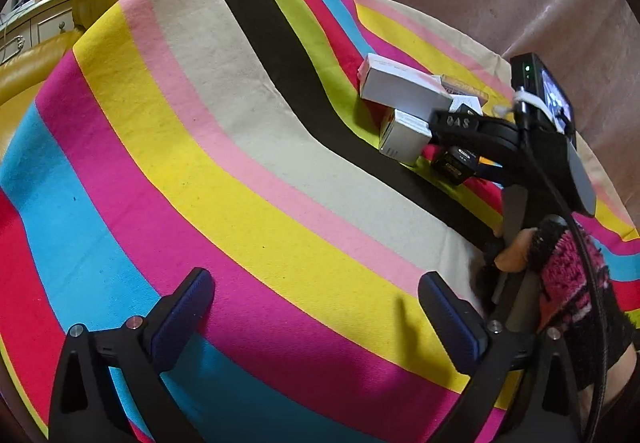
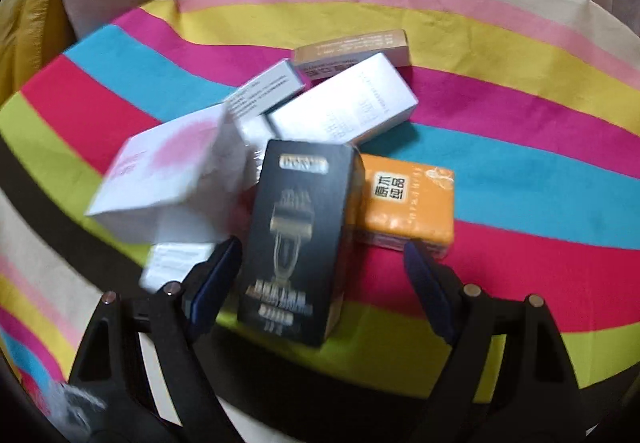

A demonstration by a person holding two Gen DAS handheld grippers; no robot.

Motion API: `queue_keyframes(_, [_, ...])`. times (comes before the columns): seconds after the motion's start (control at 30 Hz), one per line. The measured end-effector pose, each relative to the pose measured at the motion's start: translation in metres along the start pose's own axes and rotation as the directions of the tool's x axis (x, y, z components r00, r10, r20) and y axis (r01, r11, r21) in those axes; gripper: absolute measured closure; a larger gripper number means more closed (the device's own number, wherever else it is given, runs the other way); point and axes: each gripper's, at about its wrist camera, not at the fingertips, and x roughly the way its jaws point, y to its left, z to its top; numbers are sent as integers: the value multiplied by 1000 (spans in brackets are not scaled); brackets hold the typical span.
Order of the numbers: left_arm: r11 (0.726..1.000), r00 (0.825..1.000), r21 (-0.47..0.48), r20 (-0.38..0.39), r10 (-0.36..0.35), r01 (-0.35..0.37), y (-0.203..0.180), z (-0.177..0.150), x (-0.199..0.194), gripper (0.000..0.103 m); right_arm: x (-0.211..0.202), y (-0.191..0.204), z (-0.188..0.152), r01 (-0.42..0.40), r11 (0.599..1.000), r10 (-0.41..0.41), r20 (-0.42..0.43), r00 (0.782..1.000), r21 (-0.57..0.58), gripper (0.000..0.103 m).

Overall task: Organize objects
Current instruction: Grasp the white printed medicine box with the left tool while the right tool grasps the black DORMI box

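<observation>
Blur hides most writing on our boxes; the black box (image 2: 298, 239) sits between our right gripper's (image 2: 324, 263) spread fingers, ungrasped. Our left gripper (image 1: 316, 307) hangs released over the striped cloth (image 1: 224, 147).

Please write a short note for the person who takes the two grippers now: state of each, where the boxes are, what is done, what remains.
Left gripper: jaws open, empty, over bare striped cloth.
Right gripper: jaws open around the black box, not closed on it.
Boxes: one loose pile. Orange pack right of the black box, pink-and-white box left, white box and tan box behind.
Done: nothing looks sorted.
Left: the whole pile.
</observation>
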Motion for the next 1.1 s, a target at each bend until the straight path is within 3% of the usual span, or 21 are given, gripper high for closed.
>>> queue_keyframes(0.07, [1000, 1000, -4, 1, -2, 2, -1, 0, 4, 0, -8, -9, -5, -89, 995, 88, -42, 995, -36, 60])
queue_keyframes(0.13, [1000, 1000, 0, 0, 0, 0, -2, -1, 3, 0, -28, -22, -17, -120, 989, 115, -51, 992, -91, 60])
queue_keyframes(0.2, [1000, 1000, -3, 1, -1, 1, -2, 0, 6, 0, -51, -43, -38, -196, 968, 175, -138, 975, -159, 60])
queue_keyframes(0.3, [1000, 1000, 6, -4, 12, -12, -4, -1, 7, 0, -78, -73, -72, -241, 935, 178, -242, 954, -262, 60])
queue_keyframes(0.4, [1000, 1000, 10, -6, 19, -19, -4, 0, 9, 0, -96, -96, -93, -281, 913, 201, -273, 941, -296, 59])
queue_keyframes(0.5, [1000, 1000, 10, -6, 19, -19, -2, 0, 9, 0, -98, -102, -90, -258, 915, 188, -236, 953, -310, 58])
queue_keyframes(0.6, [1000, 1000, 13, -7, 20, -20, 0, -1, 7, 0, -94, -96, -84, -254, 917, 205, -185, 961, -306, 47])
queue_keyframes(0.83, [999, 999, 32, -15, 41, -41, -5, 0, 10, 0, -110, -93, -95, -203, 919, 163, -144, 976, -339, 46])
queue_keyframes(0.87, [998, 999, 38, -19, 49, -48, -6, 0, 10, 0, -113, -97, -101, -187, 918, 150, -129, 980, -349, 47])
queue_keyframes(0.9, [997, 998, 47, -24, 60, -59, -8, 0, 11, 0, -117, -100, -105, -176, 919, 144, -115, 983, -353, 58])
queue_keyframes(0.93, [995, 996, 60, -30, 79, -77, -11, 0, 13, 0, -123, -105, -109, -175, 920, 147, -105, 984, -352, 60])
queue_keyframes(1.07, [960, 973, 198, -82, 217, -197, -38, 2, 30, 0, -129, -109, -119, -150, 925, 140, -53, 989, -348, 60])
queue_keyframes(1.1, [963, 979, 214, -90, 186, -163, -47, 6, 36, 0, -129, -107, -119, -143, 924, 133, -51, 990, -355, 60])
